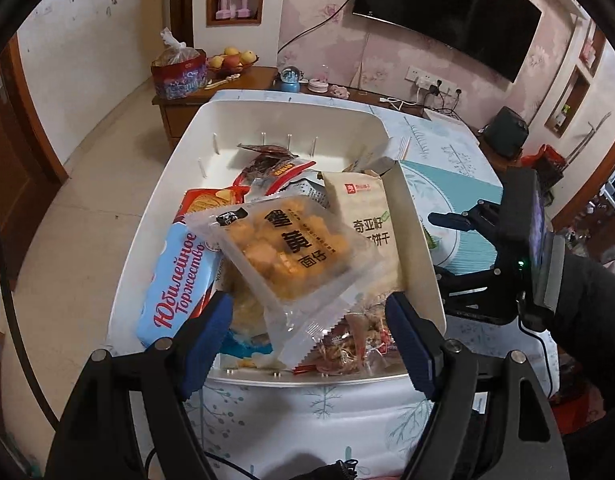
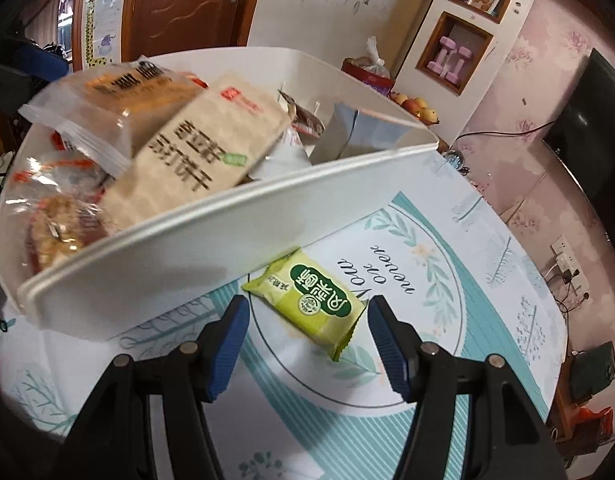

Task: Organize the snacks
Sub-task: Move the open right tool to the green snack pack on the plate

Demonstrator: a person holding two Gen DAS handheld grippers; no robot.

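A white plastic bin (image 1: 417, 248) on the table holds several snack packs. A clear pack of yellow snacks (image 1: 291, 248) lies on top, beside a beige cracker pack (image 1: 367, 216) and a blue biscuit pack (image 1: 175, 280). My left gripper (image 1: 307, 344) is open just above the bin's near end, with the clear pack's edge between its fingers. In the right wrist view a green snack packet (image 2: 315, 300) lies on the tablecloth beside the bin's wall (image 2: 195, 252). My right gripper (image 2: 307, 340) is open, its fingers either side of the green packet.
The table has a white and teal patterned cloth (image 2: 447, 320). The right gripper's body and the hand holding it (image 1: 519, 256) show at the bin's right side. A wooden cabinet (image 1: 211, 96) with fruit and a TV (image 1: 447, 12) stand behind.
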